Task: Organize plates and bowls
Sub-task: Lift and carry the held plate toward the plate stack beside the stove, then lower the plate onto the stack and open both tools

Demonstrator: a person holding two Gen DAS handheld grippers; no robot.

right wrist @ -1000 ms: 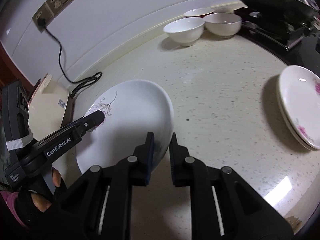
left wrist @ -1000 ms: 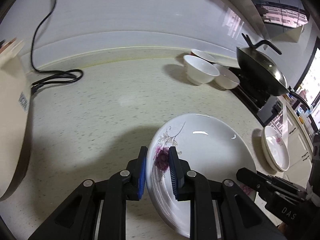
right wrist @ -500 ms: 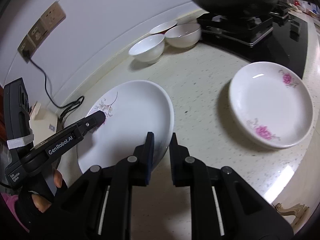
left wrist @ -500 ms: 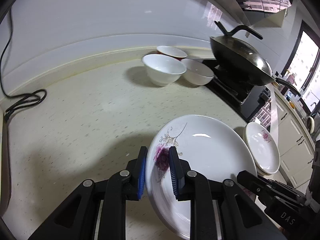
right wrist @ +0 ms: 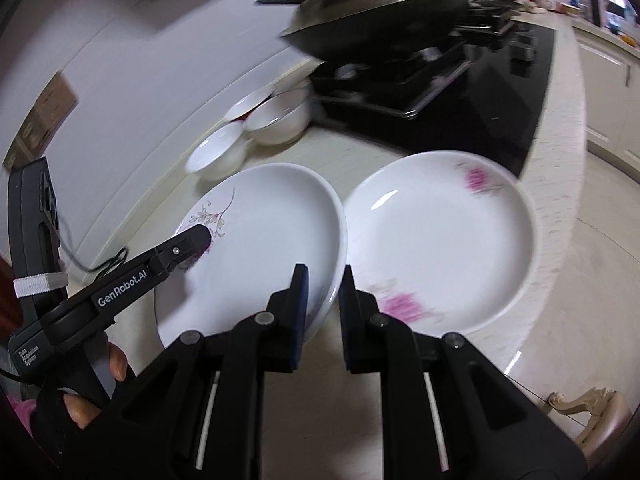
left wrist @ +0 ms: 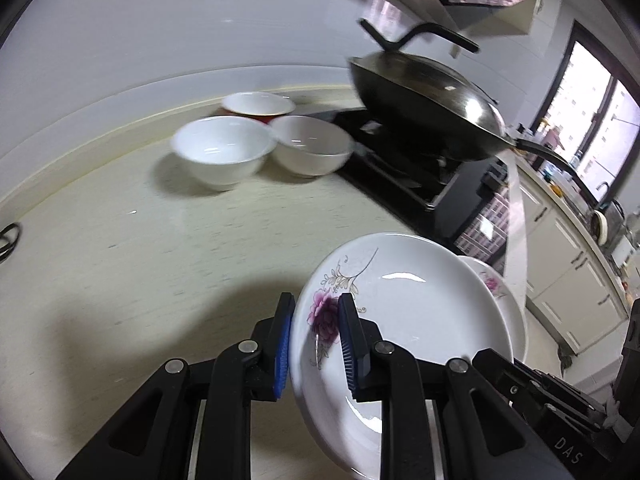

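While both hand-held grippers hold it up, the plate (right wrist: 276, 232) has come much nearer to the plates (right wrist: 440, 240) by the stove (right wrist: 460, 92). A second ago those plates were far off to the side. Now the held plate's edge is just beside them, maybe a bit over their rim.

The left hand-held gripper (left wrist: 314, 340) is clenched on the flower side of the plate. The right hand-held gripper (right wrist: 322, 304) is clenched on the other edge. So the plate hangs in the air above the bench (left wrist: 140, 248), tipped a little, with one gripper on each side.

This means the plate is nearly home. I think the next step is to slide it over the plates and set it down on top, then let go.

The three bowls (left wrist: 224, 152) sit at the back of the bench, near the wok (left wrist: 424, 108). They are not stacked yet, so that job looks left to do.
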